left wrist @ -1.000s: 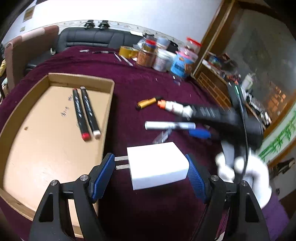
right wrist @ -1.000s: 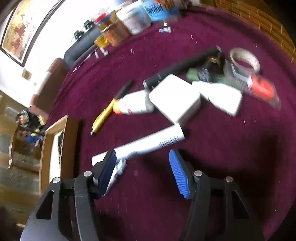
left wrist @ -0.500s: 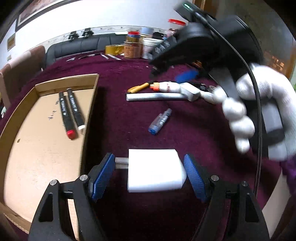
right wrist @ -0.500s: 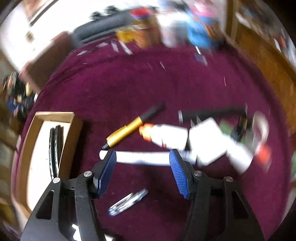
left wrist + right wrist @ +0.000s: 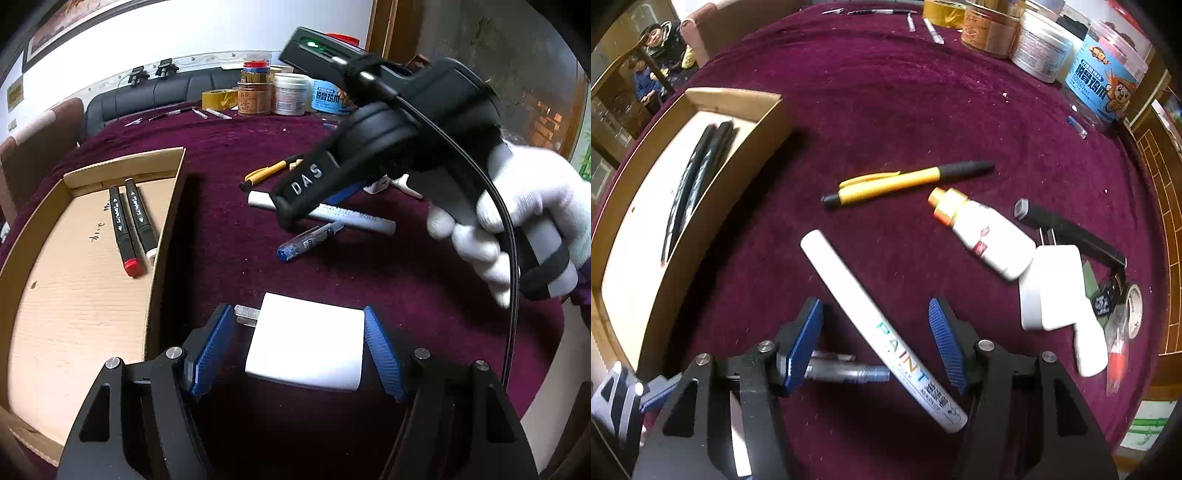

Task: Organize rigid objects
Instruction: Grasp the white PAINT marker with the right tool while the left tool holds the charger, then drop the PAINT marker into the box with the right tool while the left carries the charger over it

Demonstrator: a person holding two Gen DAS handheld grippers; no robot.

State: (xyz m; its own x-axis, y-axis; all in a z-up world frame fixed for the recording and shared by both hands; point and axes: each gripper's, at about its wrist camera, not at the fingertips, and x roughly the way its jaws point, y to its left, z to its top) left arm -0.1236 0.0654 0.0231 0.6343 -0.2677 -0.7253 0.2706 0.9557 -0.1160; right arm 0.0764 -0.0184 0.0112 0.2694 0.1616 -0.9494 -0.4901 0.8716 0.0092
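Observation:
A white charger plug (image 5: 306, 347) lies on the maroon cloth between the blue pads of my left gripper (image 5: 297, 347). Its jaws are closing: the right pad sits at the plug's edge and the left pad stands just short of the prongs. My right gripper (image 5: 873, 314) is open and points steeply down over a white paint marker (image 5: 864, 306), which lies slantwise between its fingers without touching the pads. A blue pen (image 5: 849, 373) lies under its left finger. A gloved hand (image 5: 517, 229) holds that gripper above the marker (image 5: 354, 218).
A cardboard tray (image 5: 162, 236) at the left holds two black markers (image 5: 127, 225). On the cloth lie a yellow pen (image 5: 905, 181), a white bottle (image 5: 990, 240), a second charger (image 5: 1052, 291) and a black rod (image 5: 1078, 236). Jars (image 5: 288, 92) line the far edge.
My left jaws have narrowed around the charger plug. My right gripper has rolled and swung across the cloth, and now hangs over the white marker.

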